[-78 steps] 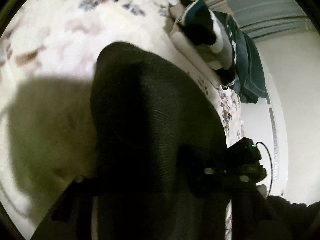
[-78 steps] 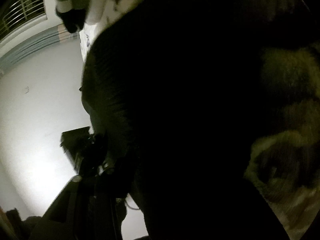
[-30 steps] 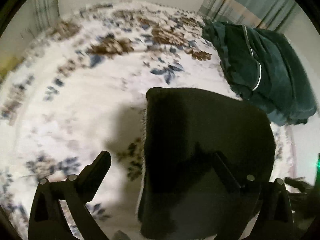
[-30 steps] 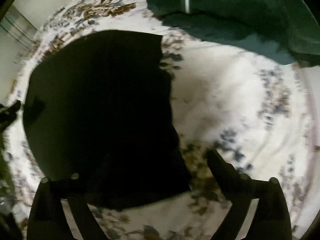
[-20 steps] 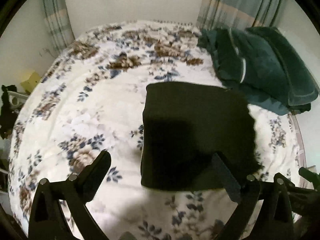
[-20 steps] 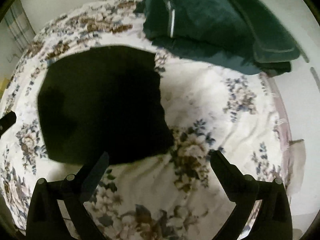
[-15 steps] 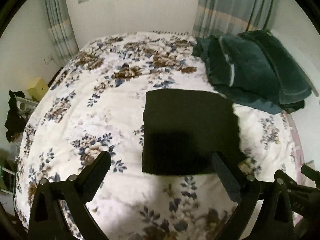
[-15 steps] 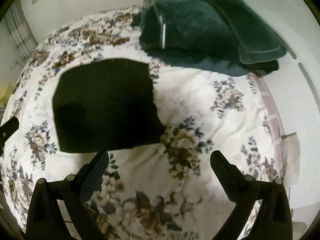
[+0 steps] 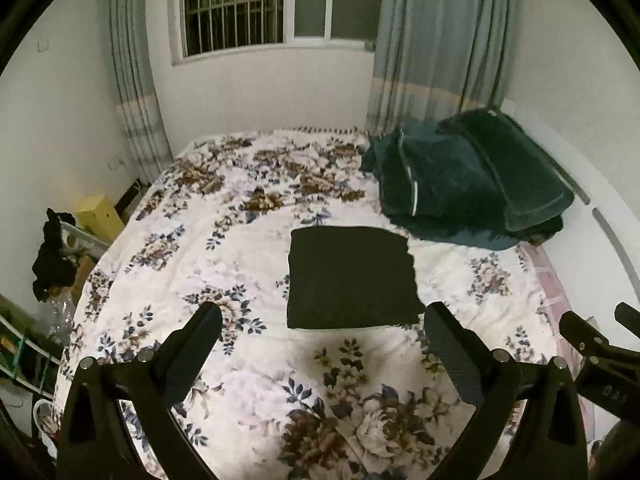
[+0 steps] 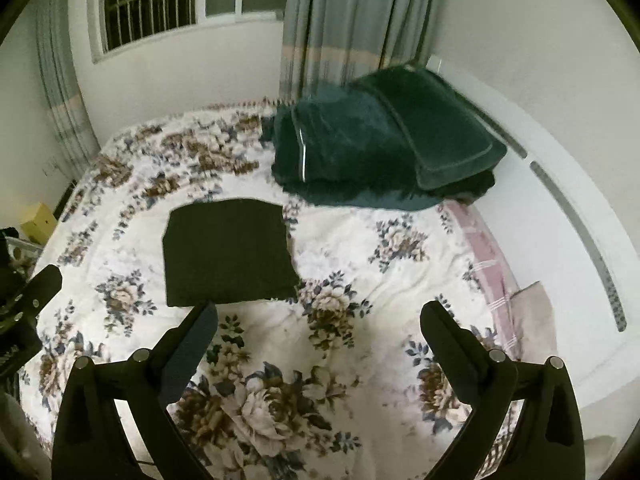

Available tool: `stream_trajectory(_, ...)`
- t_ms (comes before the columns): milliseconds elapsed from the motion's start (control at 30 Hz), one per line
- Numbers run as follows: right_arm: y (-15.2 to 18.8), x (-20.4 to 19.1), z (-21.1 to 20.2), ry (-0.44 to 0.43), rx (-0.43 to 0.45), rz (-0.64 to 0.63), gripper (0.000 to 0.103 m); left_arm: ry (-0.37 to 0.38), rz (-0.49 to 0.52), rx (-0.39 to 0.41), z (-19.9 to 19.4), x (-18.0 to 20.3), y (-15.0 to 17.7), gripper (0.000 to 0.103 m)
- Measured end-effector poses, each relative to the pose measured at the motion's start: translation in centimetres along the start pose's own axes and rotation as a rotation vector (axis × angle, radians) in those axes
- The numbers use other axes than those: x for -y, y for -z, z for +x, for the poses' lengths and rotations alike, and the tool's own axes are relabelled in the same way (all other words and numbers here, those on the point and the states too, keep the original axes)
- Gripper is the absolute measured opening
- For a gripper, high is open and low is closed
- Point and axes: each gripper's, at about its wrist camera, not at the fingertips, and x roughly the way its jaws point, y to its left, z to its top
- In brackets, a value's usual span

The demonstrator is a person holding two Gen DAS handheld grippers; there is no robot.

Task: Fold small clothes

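A black garment, folded into a flat rectangle, lies in the middle of the floral bedspread. It also shows in the right wrist view. My left gripper is open and empty, held above the bed just in front of the garment's near edge. My right gripper is open and empty, held above the bed to the right of the garment. The right gripper's body shows at the right edge of the left wrist view.
A dark green blanket and pillow pile lies at the bed's far right corner, also in the right wrist view. A window and curtains stand behind the bed. A cluttered rack stands to the left.
Both grippers let go of the black garment and pulled back and up from it. The garment now lies folded on the bed, and the whole room has come into view.
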Motion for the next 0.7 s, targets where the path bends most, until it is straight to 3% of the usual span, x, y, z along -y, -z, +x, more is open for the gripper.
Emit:
stream_trajectory(367,1.8,2.1,-14.0,-0.028,0.146,-0.007,0.103,0.003,-0.003,0.084,-9.8,0.4,1.1,0.103)
stream_trajectory(700,2.7,2.4,-19.6,-0.06,0.201,-0.034,0.103,-0.014,0.001,0.112,-13.9,0.6,2.5,0.103)
